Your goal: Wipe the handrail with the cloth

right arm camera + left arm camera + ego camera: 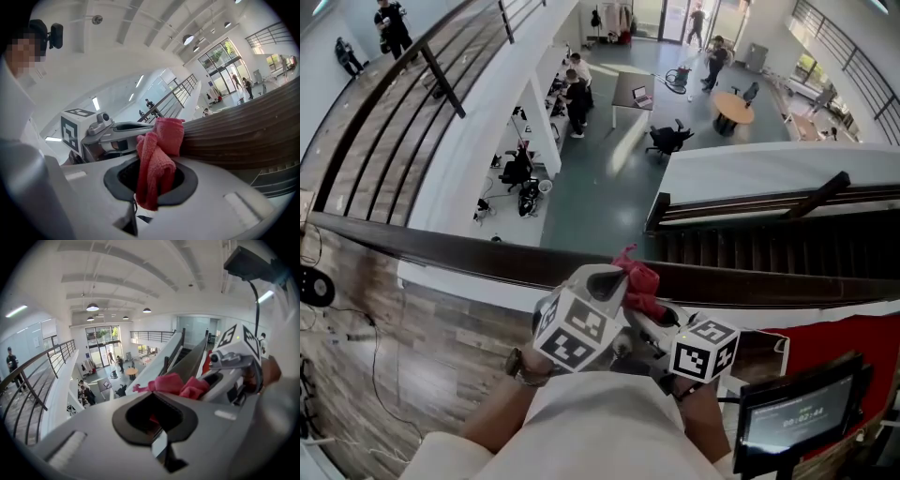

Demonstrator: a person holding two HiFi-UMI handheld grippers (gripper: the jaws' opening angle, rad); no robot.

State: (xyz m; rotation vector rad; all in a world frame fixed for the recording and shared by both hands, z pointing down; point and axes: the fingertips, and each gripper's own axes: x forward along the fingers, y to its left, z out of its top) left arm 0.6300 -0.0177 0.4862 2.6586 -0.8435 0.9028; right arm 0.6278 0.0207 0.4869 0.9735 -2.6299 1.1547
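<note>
The red cloth sits bunched at the near edge of the dark wooden handrail, right in front of you and between your two grippers. In the right gripper view the cloth runs down through the middle of your right gripper. Its jaws are pinched in on a thick fold, the tail hangs below them, and the top of the bundle rests against the handrail.

Your left gripper has its jaws drawn narrow. A small red edge shows between them, and the rest of the cloth is heaped just past the tips, touching your right gripper. In the head view the left gripper and the right gripper meet nose to nose at the cloth, with their marker cubes close together.

A small screen stands at your right. Past the rail, the floor below holds a round table and several people.
</note>
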